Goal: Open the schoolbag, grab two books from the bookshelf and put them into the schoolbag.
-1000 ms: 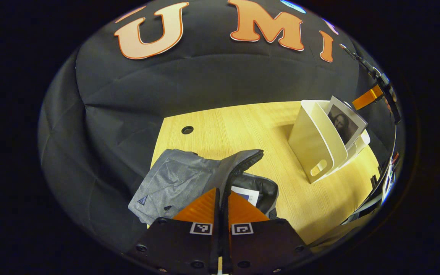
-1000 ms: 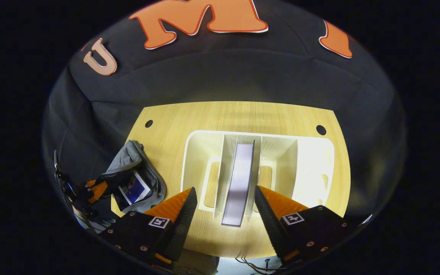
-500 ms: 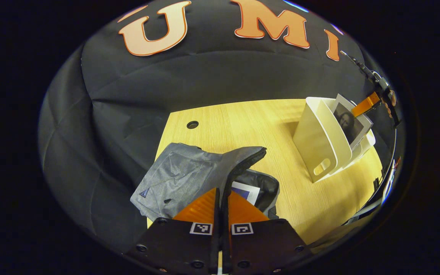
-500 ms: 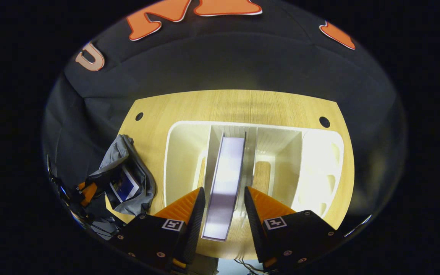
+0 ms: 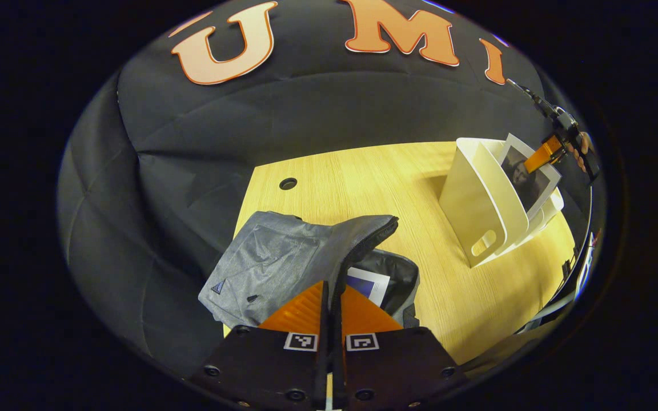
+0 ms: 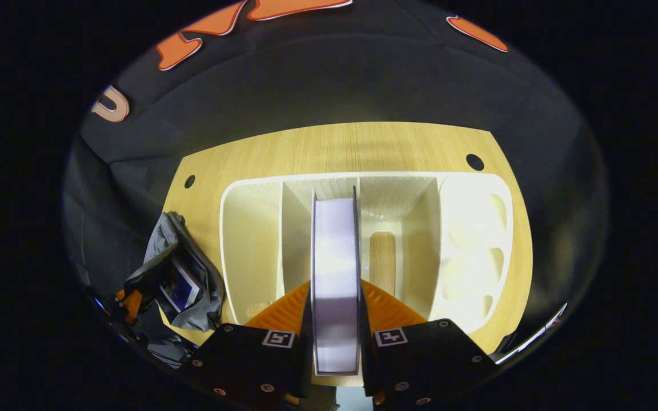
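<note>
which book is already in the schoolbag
The book with the white-bordered cover, lying inside the open grey schoolbag. The other book stands in the white bookshelf, clamped by the right hand-held gripper.

Grey schoolbag (image 5: 283,262), black-lined; white bookshelf (image 6: 252,240); book (image 6: 334,274) with pale lilac edge; light wood-grain table (image 5: 397,188).

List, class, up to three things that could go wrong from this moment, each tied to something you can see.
1. The right gripper grips the book by one end; lifted, it may tilt and catch a divider of the white bookshelf.
2. The bookshelf looks light and may tip or slide with the book.
3. The left gripper pinches only the schoolbag flap; if it slips, the opening, already holding a book, may close.
</note>
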### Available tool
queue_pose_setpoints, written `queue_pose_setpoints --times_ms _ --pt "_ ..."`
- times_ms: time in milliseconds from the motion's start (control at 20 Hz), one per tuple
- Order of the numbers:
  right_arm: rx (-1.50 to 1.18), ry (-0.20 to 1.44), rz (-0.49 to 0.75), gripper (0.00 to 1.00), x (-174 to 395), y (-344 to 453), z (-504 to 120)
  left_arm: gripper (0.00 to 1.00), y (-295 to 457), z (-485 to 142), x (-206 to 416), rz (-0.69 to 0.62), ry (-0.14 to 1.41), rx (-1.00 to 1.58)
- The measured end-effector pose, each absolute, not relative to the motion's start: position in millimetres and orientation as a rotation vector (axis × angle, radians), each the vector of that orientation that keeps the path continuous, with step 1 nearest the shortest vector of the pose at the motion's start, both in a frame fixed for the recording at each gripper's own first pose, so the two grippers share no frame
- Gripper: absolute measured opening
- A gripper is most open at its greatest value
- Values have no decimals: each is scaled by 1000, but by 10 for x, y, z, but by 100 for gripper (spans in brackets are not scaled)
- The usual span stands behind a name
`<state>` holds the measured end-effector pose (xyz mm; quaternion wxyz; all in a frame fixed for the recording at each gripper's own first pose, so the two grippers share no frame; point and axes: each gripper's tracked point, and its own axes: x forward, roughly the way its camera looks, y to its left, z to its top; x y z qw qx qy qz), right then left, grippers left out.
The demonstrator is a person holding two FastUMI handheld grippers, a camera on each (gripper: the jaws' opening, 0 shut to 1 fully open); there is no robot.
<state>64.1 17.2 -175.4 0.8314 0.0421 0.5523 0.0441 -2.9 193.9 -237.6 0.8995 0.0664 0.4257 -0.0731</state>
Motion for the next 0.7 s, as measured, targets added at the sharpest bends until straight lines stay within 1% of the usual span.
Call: queue_pose_setpoints --times_ms 150,500,700 --pt "102 1172 85 36 552 198 -1666 4 1934 -2419 -26 -165 884 117" --pt "122 1130 49 34 311 319 -1387 4 2007 -2413 -32 -244 870 122" --pt "132 1097 1 35 104 381 -1248 4 2080 -2389 -35 -305 855 137"
